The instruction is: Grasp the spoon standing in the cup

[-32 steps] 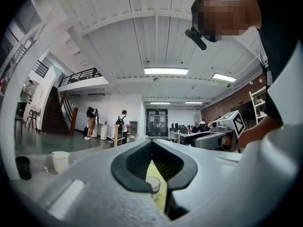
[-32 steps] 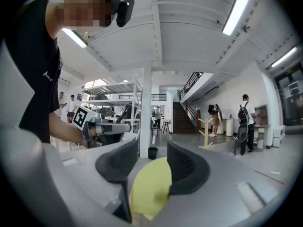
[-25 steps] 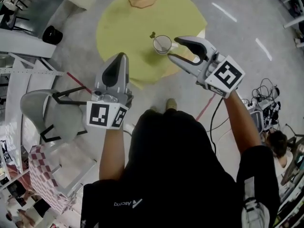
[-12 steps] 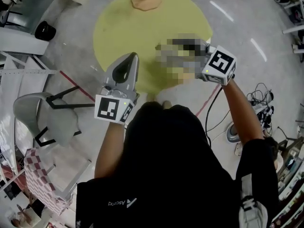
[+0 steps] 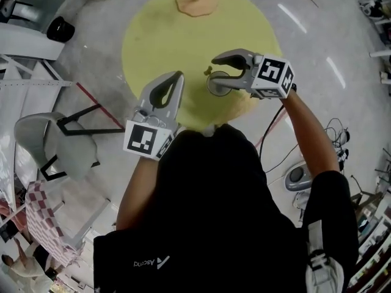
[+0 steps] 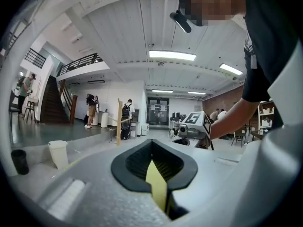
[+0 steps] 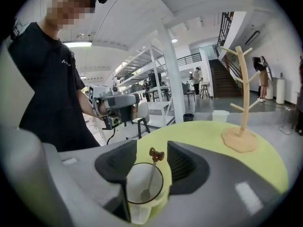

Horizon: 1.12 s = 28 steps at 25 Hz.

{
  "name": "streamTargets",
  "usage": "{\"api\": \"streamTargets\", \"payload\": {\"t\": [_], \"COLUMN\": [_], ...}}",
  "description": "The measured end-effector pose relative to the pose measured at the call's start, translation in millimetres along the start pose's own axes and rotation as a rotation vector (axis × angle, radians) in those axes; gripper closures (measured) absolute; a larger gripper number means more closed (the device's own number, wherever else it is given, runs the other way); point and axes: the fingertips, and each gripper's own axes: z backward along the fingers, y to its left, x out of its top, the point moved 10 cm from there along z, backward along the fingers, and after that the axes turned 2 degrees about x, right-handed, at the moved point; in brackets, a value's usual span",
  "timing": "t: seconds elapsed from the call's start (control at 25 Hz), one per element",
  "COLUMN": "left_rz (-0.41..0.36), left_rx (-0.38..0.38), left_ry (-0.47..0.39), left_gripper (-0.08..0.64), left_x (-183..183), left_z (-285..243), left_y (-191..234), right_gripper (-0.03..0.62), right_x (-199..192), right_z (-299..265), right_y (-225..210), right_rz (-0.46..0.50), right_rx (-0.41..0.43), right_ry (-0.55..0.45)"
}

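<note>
One cup (image 7: 135, 182), one spoon (image 7: 151, 175) inside, between opening right tongs (image 7: 151, 146).

A round yellow-green table (image 5: 165, 35) stands on a grey floor (image 5: 317, 47). Two things rest directly on its top. A wooden branched stand (image 5: 197, 3) sits on its flat base at the far edge, about the middle. A pale, translucent cup (image 5: 218, 83) stands upright at the near right, close to the rim and well apart from the stand. On the floor, left of the table, stand a grey chair (image 5: 58, 145) and a black bin (image 5: 60, 29).
</note>
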Motion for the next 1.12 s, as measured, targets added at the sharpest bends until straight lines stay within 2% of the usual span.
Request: {"api": "streamTargets", "payload": {"t": [0.28,0.4,0.6,0.68,0.72,1.12], "left_rz": [0.005,0.012,0.018,0.019,0.020,0.019], "left_rx": [0.106,0.143,0.184,0.193,0.196,0.184], "left_ry": [0.032,0.044,0.053,0.052,0.051,0.038], "left_gripper": [0.551,0.551,0.551,0.551,0.551,0.551], "left_x": [-1,-4,-8,-10,-10,-2], "left_z": [-13,-14,-16,-14,-13,-9], "left_y": [-2,-4,-8,-9,-10,-9], "right_gripper": [0.393,0.400,0.472,0.526,0.532,0.538], "right_x": [-7,-9,-15,-17,-17,3], "right_z": [-21,-30,-37,-38,-38,-16], "right_y": [-29,-37,-39,-37,-35,-12], "right_rz": [0.021,0.030,0.064,0.075,0.078,0.171], "right_rx": [0.193,0.249,0.312,0.313,0.309,0.167], "right_ry": [0.071,0.097,0.143,0.146,0.144,0.115]}}
